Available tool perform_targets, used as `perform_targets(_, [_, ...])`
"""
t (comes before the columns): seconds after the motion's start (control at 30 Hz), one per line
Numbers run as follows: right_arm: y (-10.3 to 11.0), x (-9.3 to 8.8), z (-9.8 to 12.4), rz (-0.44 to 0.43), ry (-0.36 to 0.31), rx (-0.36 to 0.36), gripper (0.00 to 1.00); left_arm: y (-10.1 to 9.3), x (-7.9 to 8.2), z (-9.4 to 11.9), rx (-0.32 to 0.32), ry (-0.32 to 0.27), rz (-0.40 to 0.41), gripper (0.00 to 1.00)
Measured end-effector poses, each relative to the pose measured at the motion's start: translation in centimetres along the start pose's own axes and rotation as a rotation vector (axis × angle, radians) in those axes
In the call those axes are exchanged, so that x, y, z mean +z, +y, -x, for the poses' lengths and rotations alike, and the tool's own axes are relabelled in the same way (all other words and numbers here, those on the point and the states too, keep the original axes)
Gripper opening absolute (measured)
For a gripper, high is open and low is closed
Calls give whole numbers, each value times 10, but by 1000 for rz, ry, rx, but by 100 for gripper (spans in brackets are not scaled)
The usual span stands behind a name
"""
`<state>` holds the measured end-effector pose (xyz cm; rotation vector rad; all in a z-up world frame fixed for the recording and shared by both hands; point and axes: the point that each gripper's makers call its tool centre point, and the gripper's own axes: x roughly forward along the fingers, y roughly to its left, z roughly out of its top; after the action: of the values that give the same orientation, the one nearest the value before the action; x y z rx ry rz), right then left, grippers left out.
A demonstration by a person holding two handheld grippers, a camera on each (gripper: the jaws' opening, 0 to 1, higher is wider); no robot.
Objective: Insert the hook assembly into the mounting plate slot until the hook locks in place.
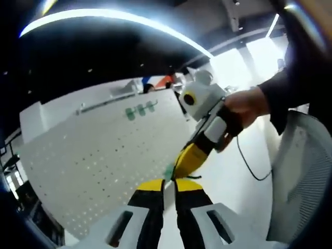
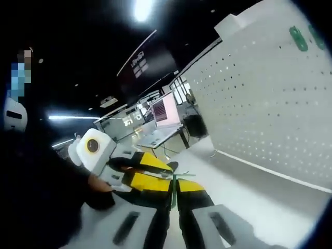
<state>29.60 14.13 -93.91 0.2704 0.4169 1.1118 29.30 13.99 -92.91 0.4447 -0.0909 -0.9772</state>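
Note:
A small green hook piece (image 1: 168, 169) sits at the tips of my left gripper (image 1: 169, 182), whose yellow jaws are closed to a thin gap around it. My right gripper (image 1: 179, 167) comes in from the right, held by a hand (image 1: 244, 106), and its closed tip meets the same piece. In the right gripper view the hook piece (image 2: 174, 181) shows as a thin green strip pinched in my right gripper (image 2: 174, 191), while the left gripper (image 2: 165, 174) reaches in from the left. The white perforated mounting plate (image 1: 98, 150) stands behind, with several green hooks (image 1: 140, 110) on it. The plate (image 2: 270, 98) is apart from both grippers.
A black cable (image 1: 254, 168) hangs from the right gripper. A white mesh chair back (image 1: 306, 176) stands at the right. Desks with a monitor (image 2: 167, 111) are further back beside the plate. A dark sleeve (image 2: 41, 197) fills the left of the right gripper view.

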Motion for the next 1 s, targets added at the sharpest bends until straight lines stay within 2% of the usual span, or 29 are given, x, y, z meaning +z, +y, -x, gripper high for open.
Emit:
perform_targets(0.33, [-1,-5,1,-51,20,12,1,-5,2,-1,-20,-12,-23,3])
perform_targets(0.43, [-1,-7,0,-66,29,15,2,-7,4,-2,-33,-24,7,2])
perform_targets(0.67, [-3,-10,-1,-72,43,12,2,-6,0,0,-33,0,74,1])
perform_targets(1.0, [0,-10,0,-31,52,3,4,-4,-5,1,-24,22,146,1])
